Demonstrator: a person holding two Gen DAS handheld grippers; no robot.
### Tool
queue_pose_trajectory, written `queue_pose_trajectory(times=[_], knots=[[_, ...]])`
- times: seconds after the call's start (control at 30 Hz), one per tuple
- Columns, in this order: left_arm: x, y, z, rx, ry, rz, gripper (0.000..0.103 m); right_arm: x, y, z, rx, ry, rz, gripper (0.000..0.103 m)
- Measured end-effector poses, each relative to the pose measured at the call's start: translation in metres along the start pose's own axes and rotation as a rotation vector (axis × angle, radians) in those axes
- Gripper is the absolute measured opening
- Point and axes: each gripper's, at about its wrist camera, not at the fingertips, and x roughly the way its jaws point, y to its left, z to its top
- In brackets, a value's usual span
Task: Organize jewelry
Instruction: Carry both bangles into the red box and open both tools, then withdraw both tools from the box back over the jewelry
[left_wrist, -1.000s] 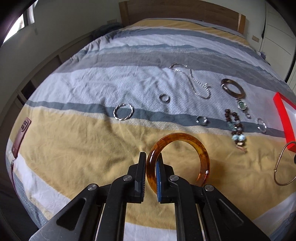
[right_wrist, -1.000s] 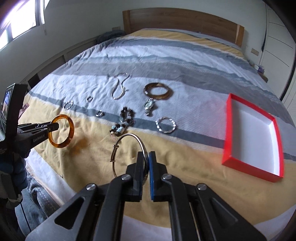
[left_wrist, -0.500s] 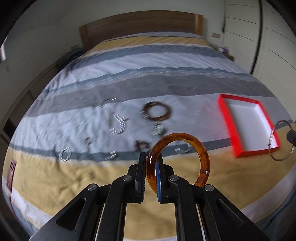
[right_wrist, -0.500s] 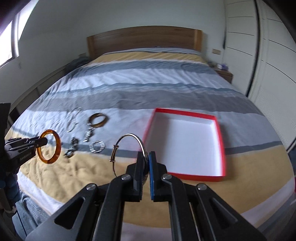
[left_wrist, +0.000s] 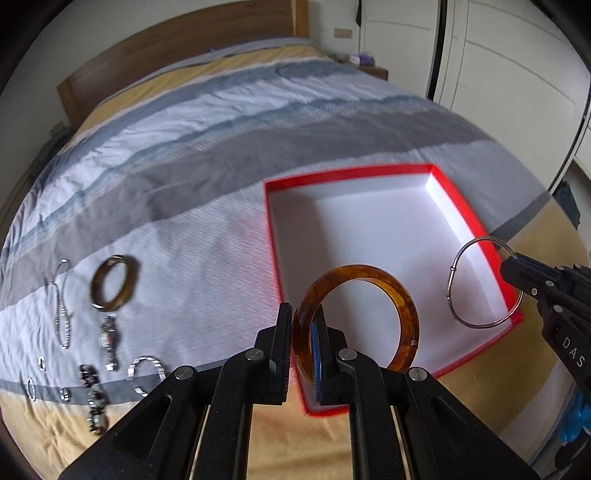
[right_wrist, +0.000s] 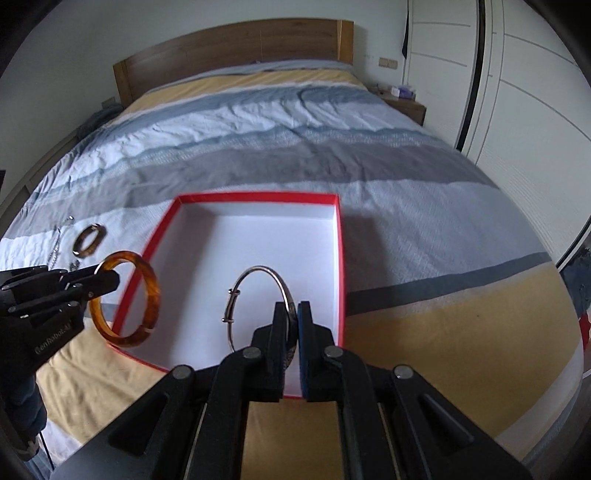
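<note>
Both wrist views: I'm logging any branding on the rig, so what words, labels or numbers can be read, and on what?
"GenRobot.AI" – printed in white on the black body of the left gripper, seen in the right wrist view; the first letters are faint.
"DAS" – white letters on the body of the right gripper, seen in the left wrist view; the rest is cut off at the frame edge.
Nothing readable on the red box or the jewelry.

— What is seen in the grippers?
— A glossy, translucent amber bangle (left_wrist: 369, 306) (resin-like) and a thin polished metal bangle (right_wrist: 258, 299).
— And beneath?
— A matt red-walled box (right_wrist: 341, 258), white inside, on a crinkled striped cloth bedspread (right_wrist: 295, 122); a smooth wooden headboard (right_wrist: 236, 51).
</note>
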Motion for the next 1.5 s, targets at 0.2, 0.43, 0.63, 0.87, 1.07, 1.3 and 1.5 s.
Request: queue_pose_trajectory(times=[0.2, 0.43, 0.63, 0.87, 1.07, 1.3, 1.5], knots=[[0.041, -0.017, -0.008, 0.012, 0.078, 0.004, 0.009, 0.038, -0.010, -0.011, -0.014, 0.074, 0.019, 0.005], [0.051, -0.022, -0.010, 0.006, 0.101, 0.014, 0.011, 0.050, -0.008, -0.017, -0.053, 0.120, 0.021, 0.006], [0.036, -0.011, -0.010, -0.033, 0.103, -0.021, 0.016, 0.034, -0.008, -0.015, -0.062, 0.108, -0.011, 0.018], [-0.029, 0.003, -0.011, -0.068, -0.003, -0.044, 0.034, -0.031, -0.004, -0.008, -0.060, 0.022, -0.044, 0.028], [-0.102, 0.046, -0.027, -0.127, -0.127, -0.049, 0.034, -0.097, 0.030, -0.004, -0.084, -0.074, -0.012, 0.034], [-0.155, 0.145, -0.082, -0.215, -0.140, 0.077, 0.036, -0.142, 0.100, -0.012, -0.150, -0.148, 0.071, 0.039], [-0.167, 0.246, -0.143, -0.326, -0.118, 0.199, 0.036, -0.136, 0.157, -0.019, -0.192, -0.126, 0.158, 0.039]])
